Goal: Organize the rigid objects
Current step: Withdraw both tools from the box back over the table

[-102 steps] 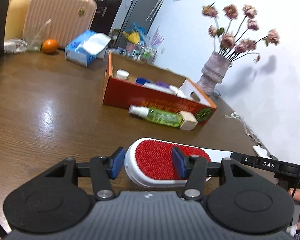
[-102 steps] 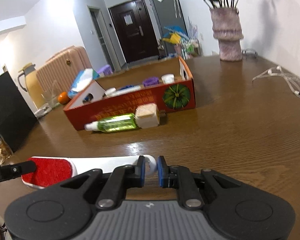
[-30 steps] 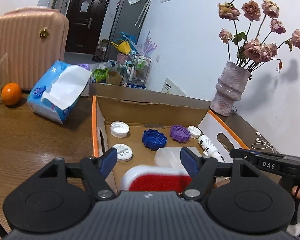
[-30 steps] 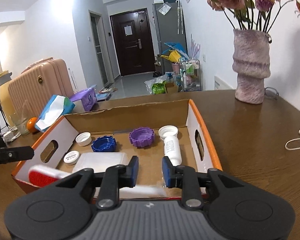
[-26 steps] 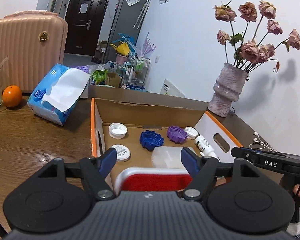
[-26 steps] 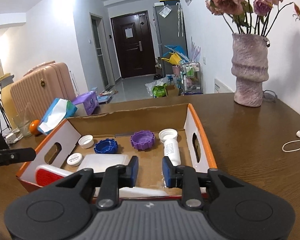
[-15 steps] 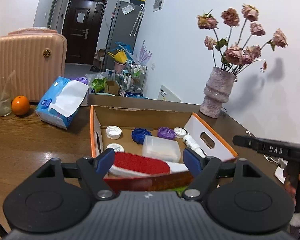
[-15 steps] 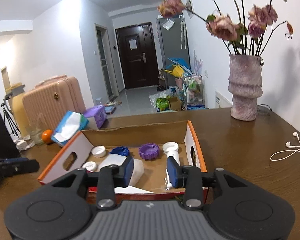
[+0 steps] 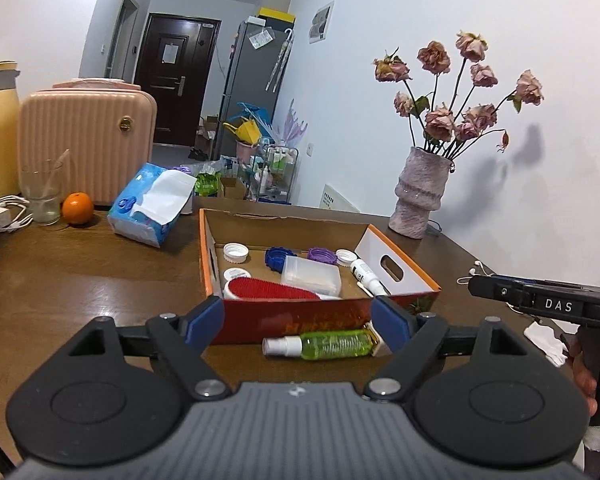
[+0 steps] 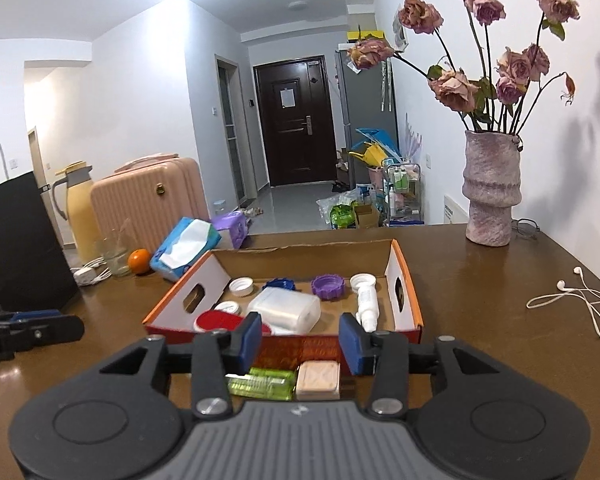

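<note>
The red-bristled lint brush [image 9: 278, 290] [image 10: 220, 322] lies inside the orange cardboard box [image 9: 404, 268] [image 10: 414, 312], along its near wall, beside a clear plastic case [image 9: 310, 274] [image 10: 284, 310], bottle caps and a small white bottle [image 9: 366, 274]. A green spray bottle [image 9: 324, 345] [image 10: 260, 384] lies on the table in front of the box. My left gripper [image 9: 298, 324] hangs back from the box, its jaws opening with nothing between them. My right gripper [image 10: 300, 342] is likewise pulled back and opening, with nothing between its jaws.
A vase of dried roses [image 9: 420, 196] [image 10: 490, 192] stands at the back right. A tissue pack [image 9: 152, 210], an orange [image 9: 77, 208], a glass [image 9: 42, 192] and a pink suitcase [image 9: 88, 140] sit at the back left. White earphones [image 10: 580, 300] trail along the table's right side.
Both grippers carried the brush over to the box, let go of it inside, and have drawn back and upward with jaws spreading wider. The brush now lies in the box.
</note>
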Demonstrator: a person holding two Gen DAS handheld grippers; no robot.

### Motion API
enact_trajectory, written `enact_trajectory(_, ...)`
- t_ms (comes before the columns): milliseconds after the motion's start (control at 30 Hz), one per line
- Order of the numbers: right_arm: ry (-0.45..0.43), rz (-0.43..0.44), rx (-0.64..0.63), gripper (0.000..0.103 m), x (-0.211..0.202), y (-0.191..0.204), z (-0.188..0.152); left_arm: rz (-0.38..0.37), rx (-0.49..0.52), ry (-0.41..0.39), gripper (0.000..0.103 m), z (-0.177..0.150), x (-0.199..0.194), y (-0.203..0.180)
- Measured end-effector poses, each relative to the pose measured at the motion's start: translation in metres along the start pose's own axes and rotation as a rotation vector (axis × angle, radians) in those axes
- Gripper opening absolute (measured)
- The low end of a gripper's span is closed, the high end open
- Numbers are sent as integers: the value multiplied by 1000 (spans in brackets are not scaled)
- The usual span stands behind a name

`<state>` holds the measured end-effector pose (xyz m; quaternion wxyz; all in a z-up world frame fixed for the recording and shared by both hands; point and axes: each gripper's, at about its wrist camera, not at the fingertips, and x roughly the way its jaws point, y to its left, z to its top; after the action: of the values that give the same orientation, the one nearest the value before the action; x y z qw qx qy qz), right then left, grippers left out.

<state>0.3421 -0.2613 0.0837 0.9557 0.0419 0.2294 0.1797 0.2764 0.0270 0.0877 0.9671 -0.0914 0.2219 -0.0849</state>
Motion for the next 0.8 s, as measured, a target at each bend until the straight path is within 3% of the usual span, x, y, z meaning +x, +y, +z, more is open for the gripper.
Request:
enact_trajectory(467,26,26,-27,54,-78,31,-66,55,50,-41,91,-67,-86,-15)
enact_trajectory(733,34,21,6,55,-124,43,-108,40,63,-47,93,-102,-128,-21)
enact_trajectory(800,28,31,1,56,-137,46,-115,33,88,-72,98,-108,-139,-22)
